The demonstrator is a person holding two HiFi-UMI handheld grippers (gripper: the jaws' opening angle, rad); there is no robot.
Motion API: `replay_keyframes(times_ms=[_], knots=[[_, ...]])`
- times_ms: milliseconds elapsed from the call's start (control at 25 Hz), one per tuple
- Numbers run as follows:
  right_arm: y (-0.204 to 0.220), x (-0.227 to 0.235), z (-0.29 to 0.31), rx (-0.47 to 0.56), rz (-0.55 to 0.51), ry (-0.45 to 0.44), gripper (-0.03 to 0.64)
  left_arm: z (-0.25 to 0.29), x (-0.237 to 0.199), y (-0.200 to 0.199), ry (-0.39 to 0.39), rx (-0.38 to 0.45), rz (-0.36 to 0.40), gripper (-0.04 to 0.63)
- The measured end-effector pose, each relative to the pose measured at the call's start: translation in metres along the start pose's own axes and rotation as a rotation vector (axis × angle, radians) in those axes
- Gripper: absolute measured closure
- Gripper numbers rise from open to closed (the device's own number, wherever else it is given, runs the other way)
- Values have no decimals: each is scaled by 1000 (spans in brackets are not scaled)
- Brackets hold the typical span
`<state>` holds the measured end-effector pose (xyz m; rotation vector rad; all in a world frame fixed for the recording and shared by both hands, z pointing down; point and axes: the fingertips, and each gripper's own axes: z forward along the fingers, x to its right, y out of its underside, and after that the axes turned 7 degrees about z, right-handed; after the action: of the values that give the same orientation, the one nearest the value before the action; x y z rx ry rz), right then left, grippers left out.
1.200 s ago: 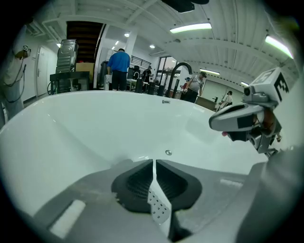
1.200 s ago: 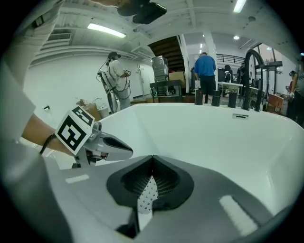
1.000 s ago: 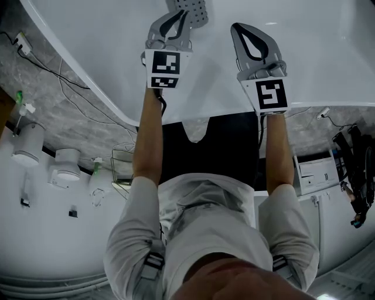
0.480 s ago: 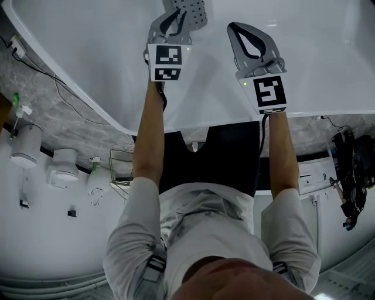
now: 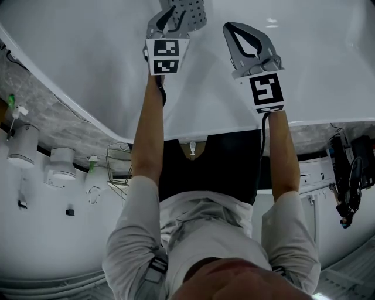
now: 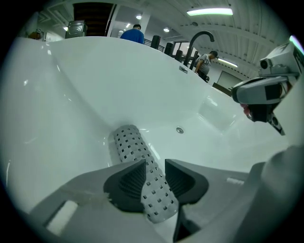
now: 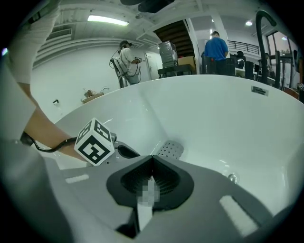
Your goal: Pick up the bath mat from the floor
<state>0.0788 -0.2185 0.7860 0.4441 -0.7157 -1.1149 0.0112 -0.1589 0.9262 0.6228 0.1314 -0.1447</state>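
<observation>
The bath mat (image 6: pixel 142 175) is a grey perforated roll lying on the floor of a white bathtub (image 5: pixel 88 64). It also shows as a grey holed end in the head view (image 5: pixel 188 13) and the right gripper view (image 7: pixel 170 149). My left gripper (image 6: pixel 156 163) straddles the near end of the roll; its jaws are opening, and the roll lies loosely between the ribbed pads. In the head view the left gripper (image 5: pixel 170 23) reaches into the tub. My right gripper (image 5: pixel 249 41) hovers beside it, shut with nothing in its jaws (image 7: pixel 153 159).
The tub's drain (image 6: pixel 179 130) sits beyond the mat's far end. A black curved faucet (image 6: pixel 199 38) stands on the far rim. Behind the tub's near wall are a grey stone floor with cables (image 5: pixel 58 126) and white fixtures (image 5: pixel 23 146). People stand in the background.
Both grippers have shifted slightly farther into the tub, up the head view. The mat's end stays by the left gripper's tips.
</observation>
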Motion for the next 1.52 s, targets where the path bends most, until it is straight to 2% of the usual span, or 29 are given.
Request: replay_keyframes(times_ms=[200, 440, 800, 1080, 1520], knots=[[11, 1, 5, -13, -27, -12, 614, 16, 0, 16, -11, -14, -32, 425], [25, 6, 14, -44, -31, -21, 614, 36, -8, 27, -36, -24, -82, 402], [42, 8, 28, -64, -34, -34, 614, 59, -4, 50, -24, -80, -100, 330], [51, 4, 35, -90, -47, -56, 614, 69, 0, 70, -21, -116, -155, 193], [58, 0, 39, -104, -53, -76, 614, 94, 4, 98, 14, -173, -206, 73]])
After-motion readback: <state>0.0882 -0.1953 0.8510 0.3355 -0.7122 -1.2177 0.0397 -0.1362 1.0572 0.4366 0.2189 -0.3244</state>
